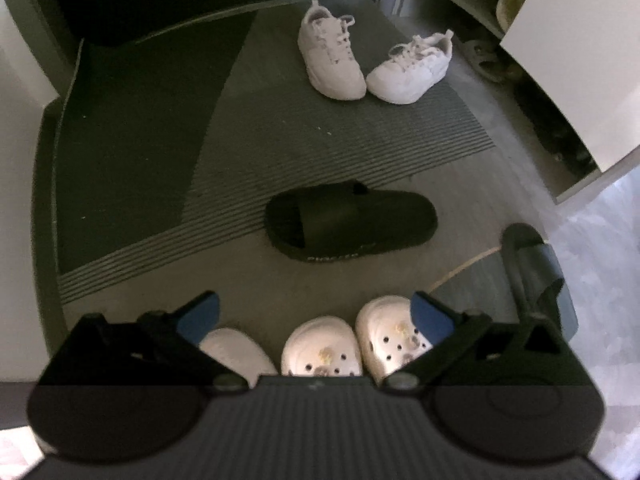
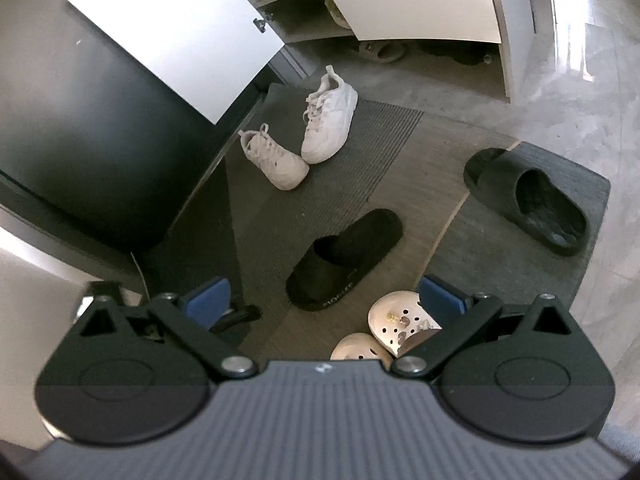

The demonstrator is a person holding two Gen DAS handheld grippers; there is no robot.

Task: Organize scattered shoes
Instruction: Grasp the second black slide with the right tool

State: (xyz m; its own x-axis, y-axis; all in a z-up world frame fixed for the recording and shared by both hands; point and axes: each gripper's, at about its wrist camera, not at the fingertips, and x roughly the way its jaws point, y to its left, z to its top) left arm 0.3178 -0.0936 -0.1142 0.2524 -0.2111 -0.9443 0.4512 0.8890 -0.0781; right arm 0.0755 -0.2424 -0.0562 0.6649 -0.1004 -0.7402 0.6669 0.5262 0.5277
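Note:
Two white sneakers [image 1: 332, 52] [image 1: 408, 70] stand toe to toe on the striped grey mat [image 1: 160, 184]. A black slide [image 1: 352, 222] lies sideways across the mat's near edge. A second dark slide [image 1: 536, 276] lies on a small mat at the right. Two white clogs [image 1: 320, 346] [image 1: 392, 336] lie just below my left gripper [image 1: 316, 312], which is open and holds nothing; another white shoe toe [image 1: 236, 350] shows beside them. The right wrist view shows the sneakers [image 2: 330, 120], black slide [image 2: 344, 258], dark slide [image 2: 528, 200] and clogs [image 2: 400, 322]. My right gripper [image 2: 324, 296] hangs open above the floor.
A shoe cabinet [image 2: 304, 4] stands at the back with white doors [image 2: 168, 32] swung open; a tan sandal [image 2: 380, 50] lies on the floor beneath it. A dark panel [image 2: 80, 140] borders the mat on the left. Glossy grey floor [image 2: 560, 92] stretches to the right.

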